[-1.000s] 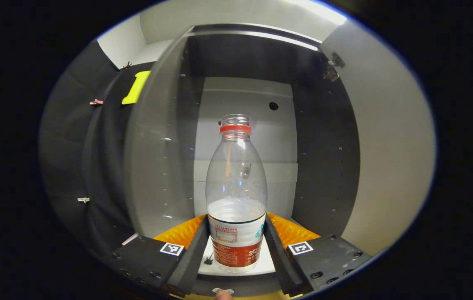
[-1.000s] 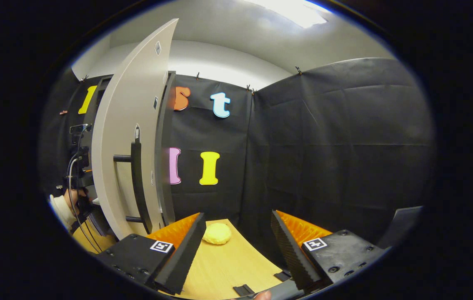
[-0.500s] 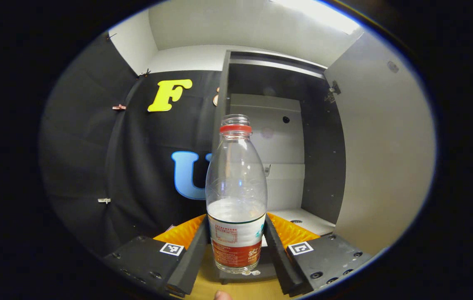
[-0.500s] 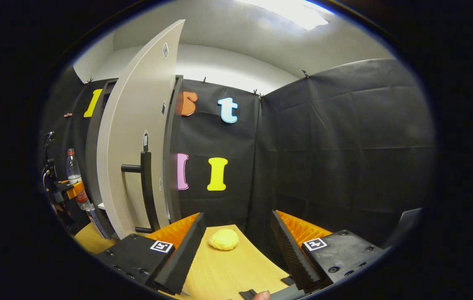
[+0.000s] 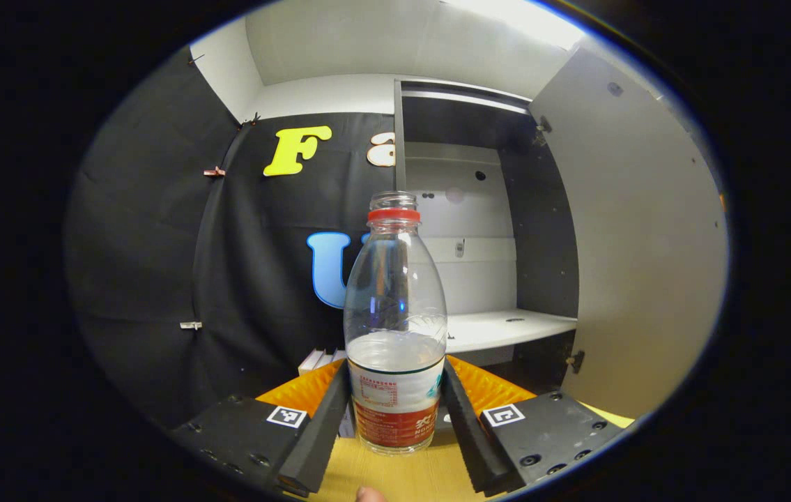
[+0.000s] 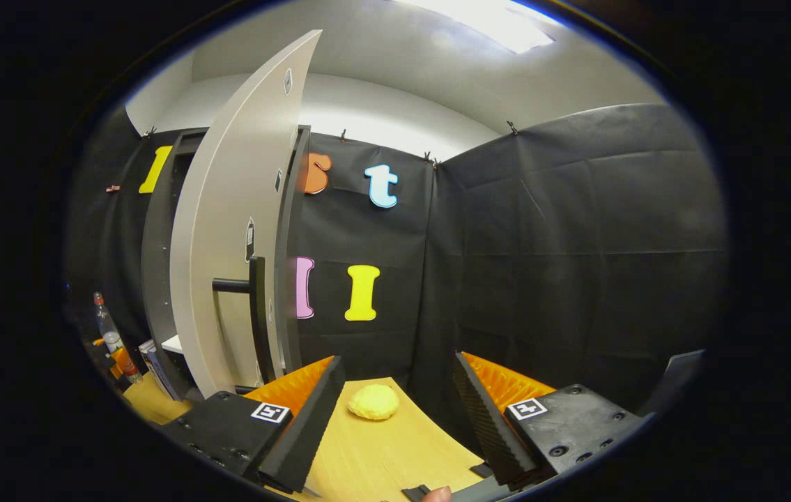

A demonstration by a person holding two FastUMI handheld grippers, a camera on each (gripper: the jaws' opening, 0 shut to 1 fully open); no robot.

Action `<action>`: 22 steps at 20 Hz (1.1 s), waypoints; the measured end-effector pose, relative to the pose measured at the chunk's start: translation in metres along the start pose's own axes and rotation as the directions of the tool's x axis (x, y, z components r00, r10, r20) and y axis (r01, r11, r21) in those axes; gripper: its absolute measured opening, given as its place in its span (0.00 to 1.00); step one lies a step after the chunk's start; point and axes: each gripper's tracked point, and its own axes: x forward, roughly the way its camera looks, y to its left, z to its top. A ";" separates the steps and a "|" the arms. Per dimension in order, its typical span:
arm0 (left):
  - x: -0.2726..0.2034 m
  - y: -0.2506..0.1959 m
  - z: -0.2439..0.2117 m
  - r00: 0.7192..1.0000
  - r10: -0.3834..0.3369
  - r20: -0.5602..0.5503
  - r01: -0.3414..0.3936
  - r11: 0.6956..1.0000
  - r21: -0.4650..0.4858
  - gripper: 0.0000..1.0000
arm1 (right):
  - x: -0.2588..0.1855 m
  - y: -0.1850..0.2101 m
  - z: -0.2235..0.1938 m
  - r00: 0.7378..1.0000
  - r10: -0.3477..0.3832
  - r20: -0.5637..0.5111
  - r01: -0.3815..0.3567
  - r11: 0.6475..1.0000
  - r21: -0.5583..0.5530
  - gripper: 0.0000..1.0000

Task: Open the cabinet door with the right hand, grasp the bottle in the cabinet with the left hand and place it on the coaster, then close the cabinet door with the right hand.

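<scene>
Left tool (image 5: 395, 411) clamped on bottle (image 5: 395, 328), upright, frame centre, above bench (image 5: 402, 477). Cabinet door (image 5: 639, 244) open, right. Right tool (image 6: 395, 411) open over bench, lower frame.

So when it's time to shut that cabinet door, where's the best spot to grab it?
Probably the dark bar handle on the cabinet door. It runs upright and stands off the panel on short posts, leaving a gap behind it. The right gripper, its jaws open, could come at the door's outer face with one jaw on each side of the bar, around mid-height.
</scene>
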 end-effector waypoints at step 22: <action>-0.068 -0.011 -0.235 0.984 -0.078 -0.161 0.070 0.996 -0.056 0.79 | 0.012 0.016 -0.020 0.994 0.015 -0.107 -0.022 0.998 -0.058 0.96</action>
